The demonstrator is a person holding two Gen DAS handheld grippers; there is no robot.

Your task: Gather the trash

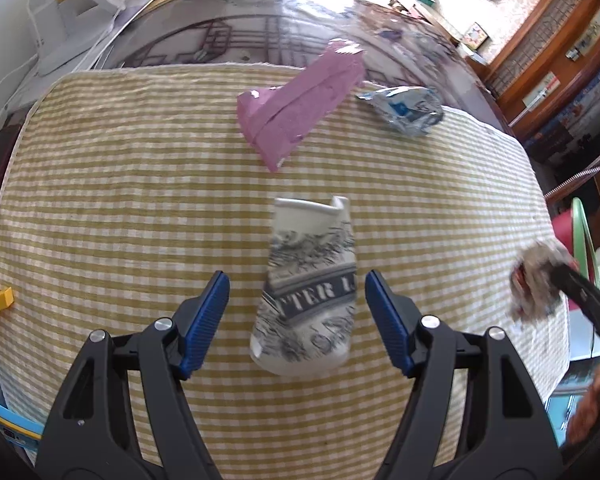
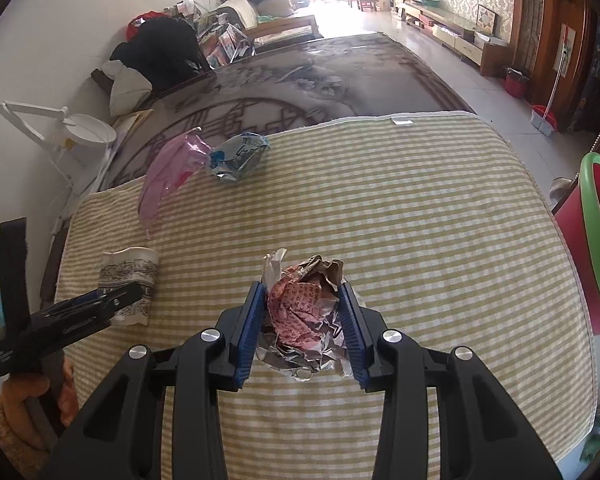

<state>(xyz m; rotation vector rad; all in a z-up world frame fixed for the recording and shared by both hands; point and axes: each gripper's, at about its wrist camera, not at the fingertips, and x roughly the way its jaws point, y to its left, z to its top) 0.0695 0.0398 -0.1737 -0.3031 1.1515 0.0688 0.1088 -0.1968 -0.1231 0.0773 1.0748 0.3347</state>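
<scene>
- Table (image 2: 420,208), under a yellow checked cloth, carries all the trash.
- Red bin (image 2: 596,240) stands at its right edge.
- Left tongs (image 1: 298,312) gape wide around a flattened cup (image 1: 308,288), not touching.
- Right tongs (image 2: 303,322) clamp a crumpled wrapper (image 2: 300,316).
- Pink bag (image 1: 296,108) and blue packet (image 1: 404,110) lie at the far side.

Black tongs (image 1: 296,312), ribbed blue pads (image 1: 204,320), silver screws.

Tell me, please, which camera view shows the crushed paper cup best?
The left wrist view: the paper cup lies centred between the open fingers, print readable. The right wrist view shows it at the left edge, partly hidden by the left gripper.
</scene>
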